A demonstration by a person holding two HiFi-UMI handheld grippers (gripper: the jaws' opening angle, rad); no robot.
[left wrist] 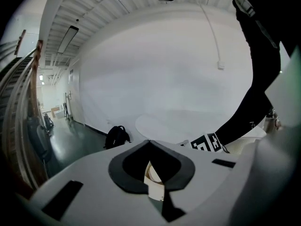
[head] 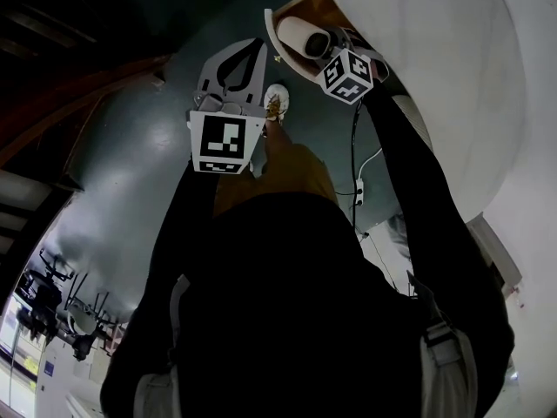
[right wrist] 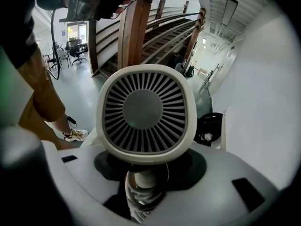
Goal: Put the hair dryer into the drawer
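Note:
The white hair dryer (head: 300,35) is held in my right gripper (head: 326,55), just in front of the wooden drawer (head: 302,3) under the white table. In the right gripper view the dryer's round rear grille (right wrist: 146,109) faces the camera. Its handle, with the cord coiled round it, is clamped between the jaws of the right gripper (right wrist: 143,175). My left gripper (head: 255,49) hangs to the dryer's left over the floor. Its jaws meet at the tips of the left gripper (left wrist: 149,142) and nothing is held; a cream surface shows through the hole between them.
A big round white table (head: 435,77) fills the upper right. A white cable and power strip (head: 359,190) lie on the grey floor, beside a leg in tan trousers and a shoe (head: 277,101). A black backpack (left wrist: 117,136) stands by the wall, and a wooden staircase (right wrist: 155,27) rises behind.

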